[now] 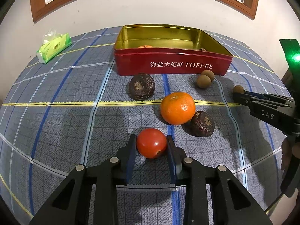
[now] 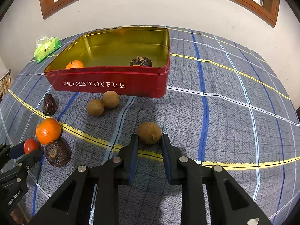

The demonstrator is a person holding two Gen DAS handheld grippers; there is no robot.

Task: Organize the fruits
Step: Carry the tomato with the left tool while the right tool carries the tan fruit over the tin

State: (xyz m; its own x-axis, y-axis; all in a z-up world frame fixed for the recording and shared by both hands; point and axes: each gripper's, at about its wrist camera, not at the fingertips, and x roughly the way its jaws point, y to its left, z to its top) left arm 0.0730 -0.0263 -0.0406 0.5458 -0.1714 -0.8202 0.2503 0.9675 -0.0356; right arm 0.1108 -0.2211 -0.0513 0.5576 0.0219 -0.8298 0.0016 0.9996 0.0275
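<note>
My left gripper (image 1: 151, 140) is shut on a small red tomato (image 1: 151, 145) that rests on the checked cloth. My right gripper (image 2: 149, 137) is shut on a round brown fruit (image 2: 149, 132), also down on the cloth. Behind them stands a red toffee tin (image 2: 105, 78) with a gold inside, holding an orange (image 2: 74, 64) and a dark wrinkled fruit (image 2: 140, 61). Loose in front of the tin lie another orange (image 1: 177, 108), two dark wrinkled fruits (image 1: 142, 87) (image 1: 202, 123) and two small brown fruits (image 1: 204, 78).
A green tissue pack (image 1: 53, 47) lies at the back left near the wall. The blue-grey checked cloth (image 2: 234, 112) spreads wide to the right of the tin. A hand (image 1: 288, 155) holds the right gripper's handle at the edge of the left wrist view.
</note>
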